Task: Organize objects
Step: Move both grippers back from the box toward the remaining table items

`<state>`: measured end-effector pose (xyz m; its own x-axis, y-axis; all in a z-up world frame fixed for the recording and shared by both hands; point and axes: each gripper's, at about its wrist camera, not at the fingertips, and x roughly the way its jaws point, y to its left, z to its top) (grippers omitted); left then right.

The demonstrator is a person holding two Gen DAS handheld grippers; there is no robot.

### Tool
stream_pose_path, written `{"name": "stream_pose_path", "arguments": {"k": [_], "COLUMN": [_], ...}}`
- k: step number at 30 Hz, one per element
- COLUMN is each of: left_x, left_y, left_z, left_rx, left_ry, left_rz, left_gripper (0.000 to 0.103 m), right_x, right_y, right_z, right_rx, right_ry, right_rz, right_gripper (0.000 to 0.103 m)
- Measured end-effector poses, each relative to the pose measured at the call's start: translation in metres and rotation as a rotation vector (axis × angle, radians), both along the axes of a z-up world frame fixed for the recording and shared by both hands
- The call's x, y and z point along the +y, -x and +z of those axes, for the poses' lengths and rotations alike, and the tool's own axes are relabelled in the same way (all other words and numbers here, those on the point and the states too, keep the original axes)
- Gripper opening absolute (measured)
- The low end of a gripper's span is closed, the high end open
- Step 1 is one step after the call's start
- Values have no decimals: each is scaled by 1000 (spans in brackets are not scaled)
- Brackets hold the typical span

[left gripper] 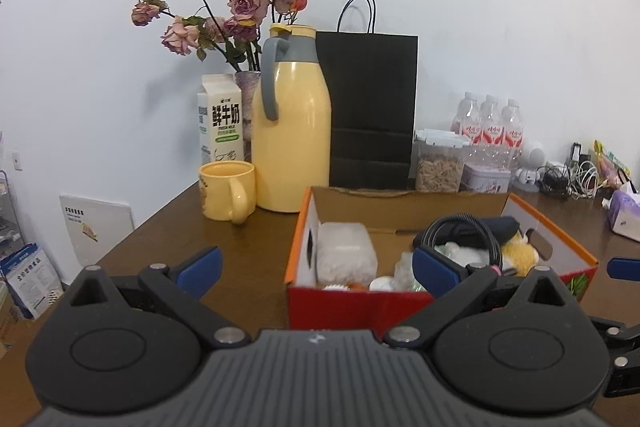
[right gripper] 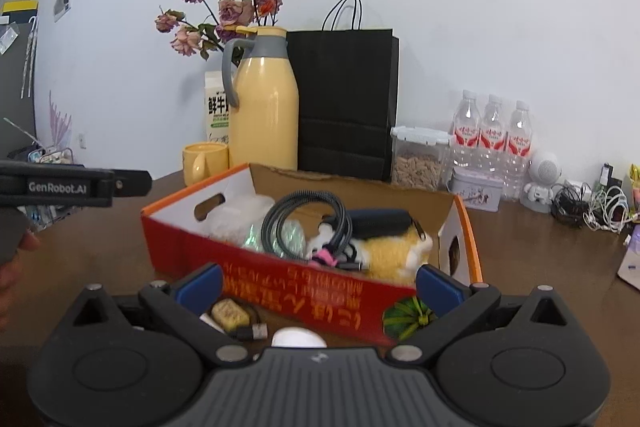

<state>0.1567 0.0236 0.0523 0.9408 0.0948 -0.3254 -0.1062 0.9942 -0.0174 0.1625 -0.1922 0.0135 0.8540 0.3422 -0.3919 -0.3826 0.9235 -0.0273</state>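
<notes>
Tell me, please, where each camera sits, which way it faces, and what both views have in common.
Left wrist: sits on the left gripper, facing the wall over the red cardboard box; its open blue-tipped fingers show, with part of the other gripper at the right edge.
Right wrist: sits on the right gripper, facing the box's long red side; its open fingers show, and the left gripper at the left edge.
Shared: the box, yellow thermos jug, yellow mug, black paper bag, dried roses.
</notes>
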Motion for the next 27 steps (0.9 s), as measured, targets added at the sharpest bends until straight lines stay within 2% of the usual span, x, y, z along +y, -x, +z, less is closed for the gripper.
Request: {"name": "stream_pose_path", "arguments": {"k": [8,16,27], "left_x": [5,10,14], "left_y": [17,25,30], "left_z": [-14,-32,-35], "left_rx": [63,129,147], "left_ry": [-13,-9,-2], "left_rz": [0,9,20], "left_gripper": [103,103,103], "right_x": [-12,-15,-32], "right_y": [10,13,-5], "right_z": [-25,-41,-52], "right_rx": [92,141,215], "right_ry": [12,46,45], "right_rz": [-9,-31,-81], "right_gripper": [103,103,103]}}
